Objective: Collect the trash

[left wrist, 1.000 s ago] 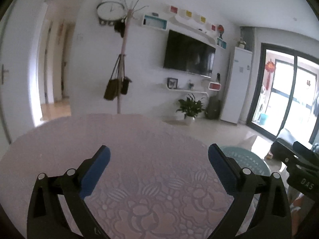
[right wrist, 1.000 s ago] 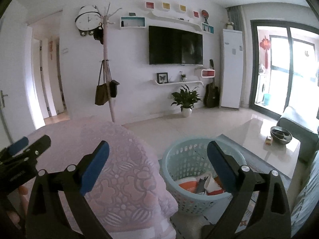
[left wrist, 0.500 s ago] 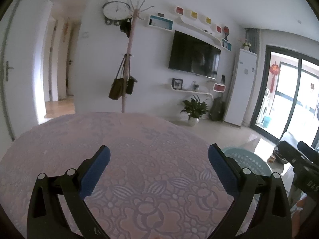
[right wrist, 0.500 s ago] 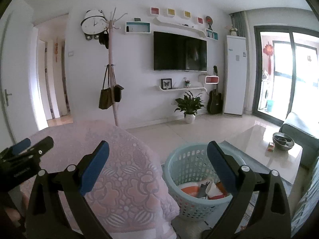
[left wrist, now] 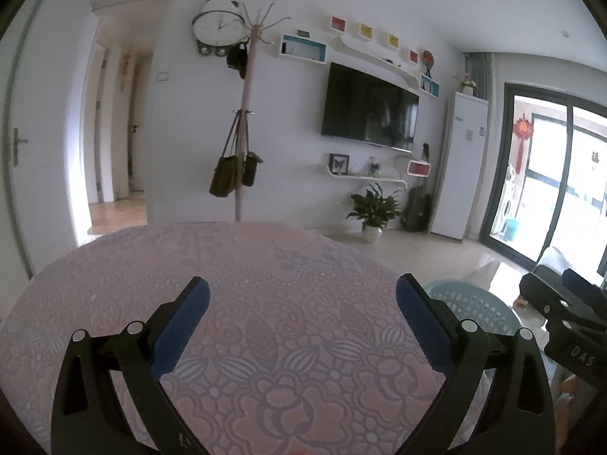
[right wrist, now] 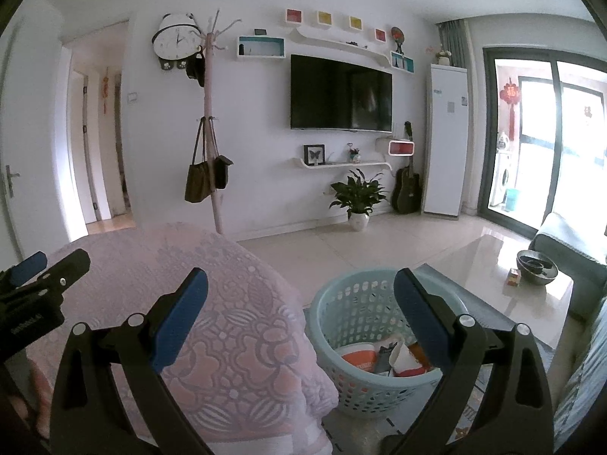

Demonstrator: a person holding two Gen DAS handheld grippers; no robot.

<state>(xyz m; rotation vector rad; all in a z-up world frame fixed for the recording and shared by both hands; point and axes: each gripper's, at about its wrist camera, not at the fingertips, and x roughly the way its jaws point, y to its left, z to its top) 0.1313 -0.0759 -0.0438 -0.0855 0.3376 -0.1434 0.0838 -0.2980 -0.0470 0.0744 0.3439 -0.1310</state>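
Both the left claw [left wrist: 301, 316] and right claw [right wrist: 299, 311] gape wide and empty above the lace-covered surface [left wrist: 265, 288], the trash [right wrist: 383, 356] sitting in the blue basket [right wrist: 341, 303] beside it, so a careless reach could snag the cloth.
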